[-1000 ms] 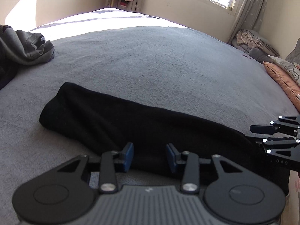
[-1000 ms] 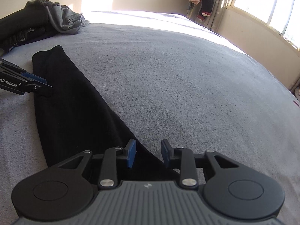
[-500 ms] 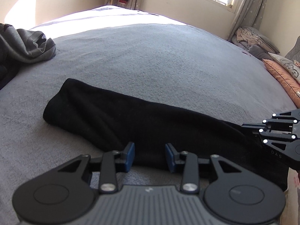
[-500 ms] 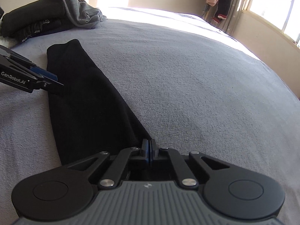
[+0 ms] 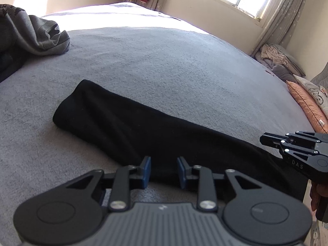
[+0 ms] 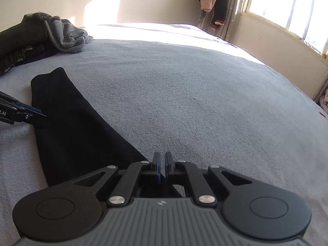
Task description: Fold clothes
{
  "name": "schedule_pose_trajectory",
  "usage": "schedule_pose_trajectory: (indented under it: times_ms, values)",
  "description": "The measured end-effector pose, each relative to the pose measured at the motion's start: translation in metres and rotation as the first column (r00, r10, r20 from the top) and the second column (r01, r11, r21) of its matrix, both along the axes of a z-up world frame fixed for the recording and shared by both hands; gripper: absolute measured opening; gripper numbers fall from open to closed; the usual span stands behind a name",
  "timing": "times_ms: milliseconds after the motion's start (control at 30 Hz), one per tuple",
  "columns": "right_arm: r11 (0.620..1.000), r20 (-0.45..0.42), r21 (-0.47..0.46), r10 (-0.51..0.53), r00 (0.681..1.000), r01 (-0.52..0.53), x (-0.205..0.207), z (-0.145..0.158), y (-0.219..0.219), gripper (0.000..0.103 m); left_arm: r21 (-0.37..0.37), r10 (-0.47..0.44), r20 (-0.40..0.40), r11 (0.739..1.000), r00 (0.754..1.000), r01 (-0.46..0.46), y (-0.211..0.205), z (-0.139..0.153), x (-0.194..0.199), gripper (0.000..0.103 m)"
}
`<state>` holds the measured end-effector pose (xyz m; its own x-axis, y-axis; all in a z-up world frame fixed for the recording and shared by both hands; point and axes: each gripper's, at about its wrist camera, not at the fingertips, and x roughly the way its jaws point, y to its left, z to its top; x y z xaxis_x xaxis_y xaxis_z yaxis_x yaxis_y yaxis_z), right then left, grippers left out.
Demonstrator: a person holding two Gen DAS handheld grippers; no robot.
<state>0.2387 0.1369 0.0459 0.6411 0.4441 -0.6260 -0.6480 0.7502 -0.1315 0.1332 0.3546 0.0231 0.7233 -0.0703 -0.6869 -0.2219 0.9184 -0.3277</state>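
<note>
A: Report the work surface and anything holding items.

B: I see a bed (image 5: 184, 65) with a grey cover. A black garment (image 5: 143, 131) lies flat on it, folded into one long narrow strip. I see no bin or basket. A pile of grey and dark clothes (image 6: 41, 37) sits on the bed beyond the far end of the strip, apart from it. Orange and patterned pillows (image 5: 307, 102) lie at the bed's edge.

A: State of the left hand-held gripper.

B: My left hand-held gripper (image 5: 164, 172) is moderately open; the blue pads (image 5: 146, 171) stand apart with a clear gap between them. They hover at the near long edge of the black garment, about mid-length. No cloth sits between the pads. I cannot tell whether the tips touch the fabric.

A: State of the right hand-held gripper.

B: My right hand-held gripper (image 6: 161, 165) is almost closed; only a thin slit shows between its pads. It sits at the near end of the strip, at the corner next to bare bed cover. Dark cloth shows directly under and behind the pads, but I cannot tell whether fabric is pinched between them.

A: Relative position of the two units.

B: Both are along the same strip, the right one at its end, the left one partway along.
</note>
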Motion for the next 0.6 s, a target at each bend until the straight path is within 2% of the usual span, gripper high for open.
schedule_pose_trajectory:
  times_ms: [67,133,200,233,267,367,433,533,600]
  values:
    - [0.999,-0.015,0.048,0.008,1.000,-0.008,-0.002,0.003,0.002,0.007,0.000,0.050,0.003,0.999,0.999,-0.050,0.011,0.002,-0.001,0.030]
    - [0.999,-0.026,0.016,0.035,0.999,-0.035,-0.006,-0.005,0.014,0.007,-0.022,0.105,-0.001,0.994,0.994,-0.105,0.026,-0.002,-0.003,0.029]
    - [0.997,-0.049,-0.056,0.045,0.998,-0.048,-0.006,-0.023,0.028,0.006,-0.083,0.143,-0.016,0.986,0.990,-0.144,0.039,-0.007,-0.005,0.019]
    - [0.997,-0.031,-0.064,0.042,0.999,-0.044,-0.007,-0.027,0.030,0.005,-0.092,0.160,-0.027,0.983,0.987,-0.162,0.043,-0.008,-0.006,0.008]
    - [0.998,-0.018,-0.059,0.022,1.000,-0.023,-0.006,-0.027,0.032,0.004,-0.087,0.182,-0.040,0.979,0.982,-0.185,0.046,-0.009,-0.006,0.003]
    - [0.994,0.014,-0.077,-0.081,0.997,0.082,0.004,-0.023,0.028,0.006,-0.081,0.235,-0.047,0.968,0.971,-0.239,0.052,-0.005,-0.010,0.005]
    - [0.993,0.002,-0.077,-0.090,0.996,0.090,0.006,-0.024,0.023,0.008,-0.037,0.263,-0.045,0.964,0.964,-0.265,0.053,-0.002,-0.011,0.007]
    - [0.996,0.010,-0.023,-0.080,0.997,0.081,-0.004,-0.015,0.011,0.008,-0.088,0.257,-0.037,0.962,0.966,-0.259,0.056,0.002,-0.012,0.007]
    - [0.993,0.008,0.035,-0.112,0.994,0.111,-0.009,-0.006,-0.006,0.008,-0.101,0.232,0.007,0.968,0.973,-0.230,0.052,0.009,-0.011,0.009]
